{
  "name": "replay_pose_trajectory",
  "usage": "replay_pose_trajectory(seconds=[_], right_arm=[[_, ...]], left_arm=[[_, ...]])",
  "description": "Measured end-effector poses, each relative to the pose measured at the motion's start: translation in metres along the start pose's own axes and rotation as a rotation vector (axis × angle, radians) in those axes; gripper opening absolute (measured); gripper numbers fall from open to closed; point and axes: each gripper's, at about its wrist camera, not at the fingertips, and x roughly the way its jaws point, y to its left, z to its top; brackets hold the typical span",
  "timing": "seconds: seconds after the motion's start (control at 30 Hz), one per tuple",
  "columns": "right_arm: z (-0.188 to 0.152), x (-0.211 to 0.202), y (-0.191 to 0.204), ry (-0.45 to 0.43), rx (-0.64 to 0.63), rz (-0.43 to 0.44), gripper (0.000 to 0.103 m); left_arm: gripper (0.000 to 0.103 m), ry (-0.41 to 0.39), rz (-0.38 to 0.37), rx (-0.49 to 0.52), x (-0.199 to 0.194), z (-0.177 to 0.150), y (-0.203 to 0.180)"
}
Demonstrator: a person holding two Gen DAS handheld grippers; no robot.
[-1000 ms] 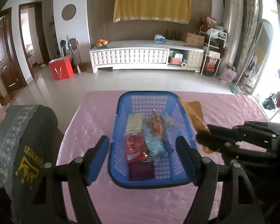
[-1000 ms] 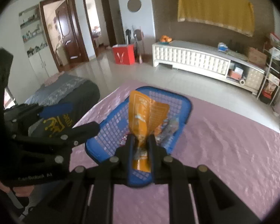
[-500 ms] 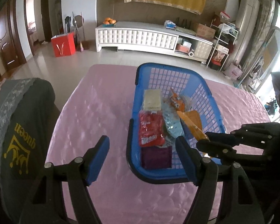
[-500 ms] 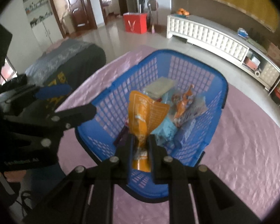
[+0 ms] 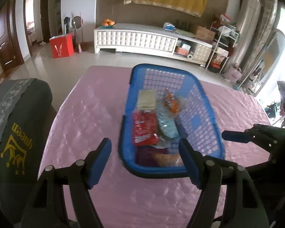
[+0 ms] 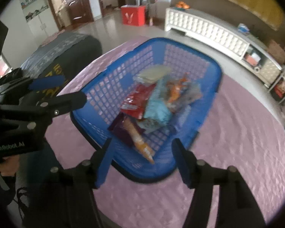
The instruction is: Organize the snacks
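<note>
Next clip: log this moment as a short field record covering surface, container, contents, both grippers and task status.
surface: pink quilted tablecloth
container: blue plastic lattice basket, standing on the cloth
contents: orange snack packet lying at the near end; red packet, light blue packet, pale cracker pack, dark purple packet
right gripper: jaws have just been opening, nothing between them, above the basket's near end
left gripper: open, empty
status: orange packet released into the basket
</note>
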Motion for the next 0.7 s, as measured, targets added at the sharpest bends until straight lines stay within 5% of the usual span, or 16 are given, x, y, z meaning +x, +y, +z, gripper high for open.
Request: replay_pose_trajectory(seconds=[0.27,0.43,0.57,0.7], right_arm=[[-0.028,-0.056,-0.017,-0.148,0.106,-0.119,0.069],[-0.057,-0.113,-0.031,-0.285,0.207,-0.206,0.07],[-0.084,-0.166,-0.036,-0.452,0.257,-0.262,0.099],[-0.101,-0.208,-0.035,-0.568,0.291,-0.302,0.103]], left_arm=[[0.071,-0.066,-0.07,0.043,-0.025,-0.009,-0.041],[0.071,-0.196,-0.056,0.085,-0.067,-0.016,-0.071],[0.072,-0.288,-0.073,0.106,-0.106,-0.019,-0.093],[0.099,-0.374,-0.061,0.137,-0.143,-0.023,-0.111]])
